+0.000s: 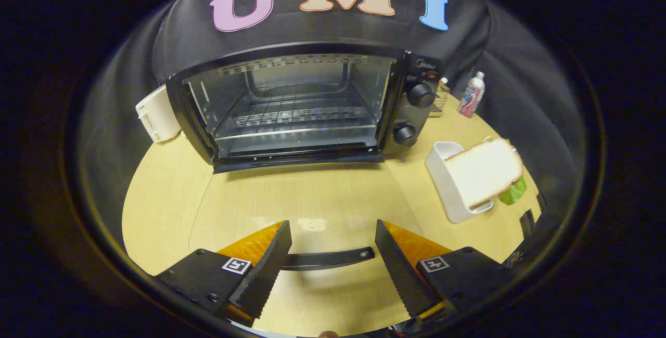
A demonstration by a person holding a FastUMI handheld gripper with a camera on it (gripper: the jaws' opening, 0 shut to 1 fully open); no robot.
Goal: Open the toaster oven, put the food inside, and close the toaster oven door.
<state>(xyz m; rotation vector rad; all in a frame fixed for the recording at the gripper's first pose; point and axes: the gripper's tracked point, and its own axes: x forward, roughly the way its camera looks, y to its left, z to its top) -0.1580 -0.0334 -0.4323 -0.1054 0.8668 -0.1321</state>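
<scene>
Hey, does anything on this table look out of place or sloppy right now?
One thing: the sandwich lies tilted across the white tray, overhanging its rim rather than sitting inside. The toaster oven door is down with its handle between the open tool fingers. Nothing looks spilled.

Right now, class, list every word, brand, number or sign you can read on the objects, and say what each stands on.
No text reads clearly.
Toaster oven control panel, brand script: too blurred to read.
Bottle label: too small to read.
Gripper, fingers open astride the door handle: square code markers, no words.
</scene>
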